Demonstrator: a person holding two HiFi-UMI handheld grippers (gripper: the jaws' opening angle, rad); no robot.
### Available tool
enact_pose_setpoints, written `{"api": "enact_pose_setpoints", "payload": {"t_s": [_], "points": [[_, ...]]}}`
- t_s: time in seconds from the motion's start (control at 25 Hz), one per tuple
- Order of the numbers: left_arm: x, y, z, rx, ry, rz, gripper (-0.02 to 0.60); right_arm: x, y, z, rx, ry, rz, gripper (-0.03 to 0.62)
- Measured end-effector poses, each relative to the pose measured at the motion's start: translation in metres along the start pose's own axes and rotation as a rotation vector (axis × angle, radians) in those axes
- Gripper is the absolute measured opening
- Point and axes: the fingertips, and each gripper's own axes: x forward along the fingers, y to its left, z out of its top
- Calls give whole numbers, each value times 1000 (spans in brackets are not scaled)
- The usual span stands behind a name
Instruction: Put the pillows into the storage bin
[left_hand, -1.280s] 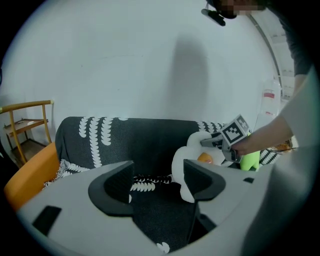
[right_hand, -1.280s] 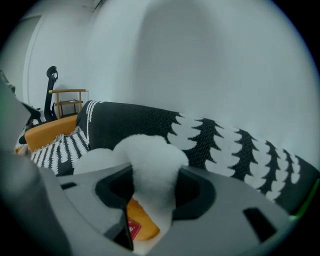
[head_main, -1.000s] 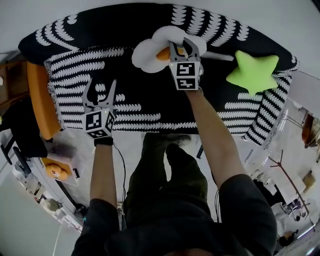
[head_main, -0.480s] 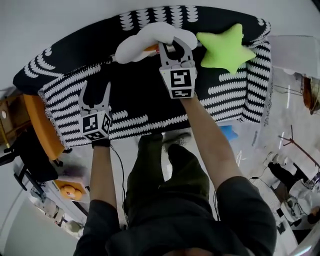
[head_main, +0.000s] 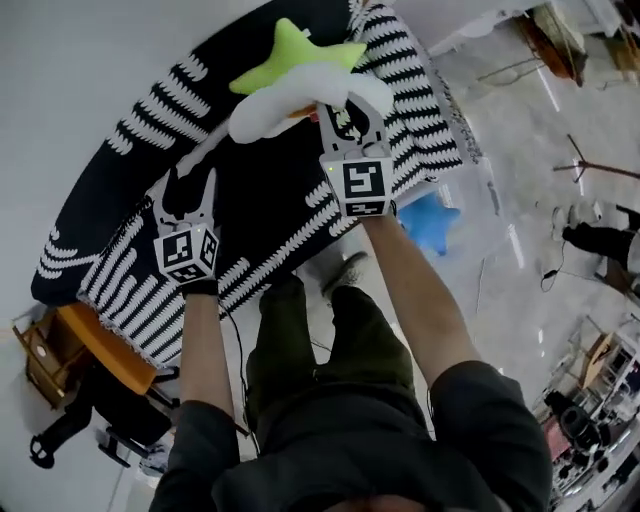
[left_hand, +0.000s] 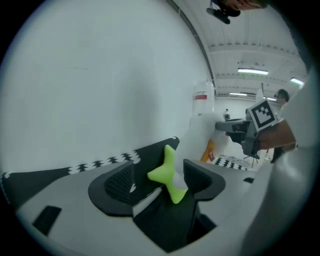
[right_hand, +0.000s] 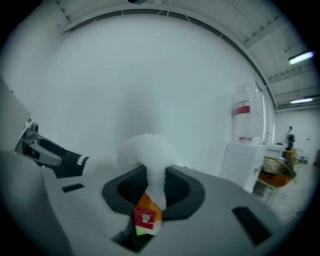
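Note:
My right gripper is shut on a white cloud-shaped pillow and holds it in the air above the black-and-white patterned sofa. In the right gripper view the jaws pinch the pillow's white fabric just above its orange tag. A lime-green star pillow lies on the sofa behind the white one. My left gripper hangs open and empty over the sofa seat. Past its spread jaws, the left gripper view shows the green star farther off.
A blue star-shaped cushion lies on the pale floor to the right of the sofa. An orange wooden side piece stands at the sofa's left end. Stands and clutter line the far right. I see no storage bin.
The white pillow has come up off the sofa back in my right gripper. Both grippers have swung to the right and upward, and the sofa now runs diagonally across the head view.

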Motion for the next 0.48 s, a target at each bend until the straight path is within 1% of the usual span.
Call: {"api": "enact_pose_setpoints", "payload": {"t_s": [0.12, 0.24, 0.4, 0.48], "points": [[35, -90, 18, 52, -3, -140, 314, -66, -88, -19, 25, 20, -154, 80], [64, -184, 27, 109, -1, -290, 314, -142, -166, -45, 55, 42, -319, 80], [84, -307, 22, 169, 15, -433, 314, -247, -252, -87, 97, 67, -482, 80], [90, -371, 18, 206, 25, -517, 314, -306, -288, -110, 122, 87, -579, 80]]}}
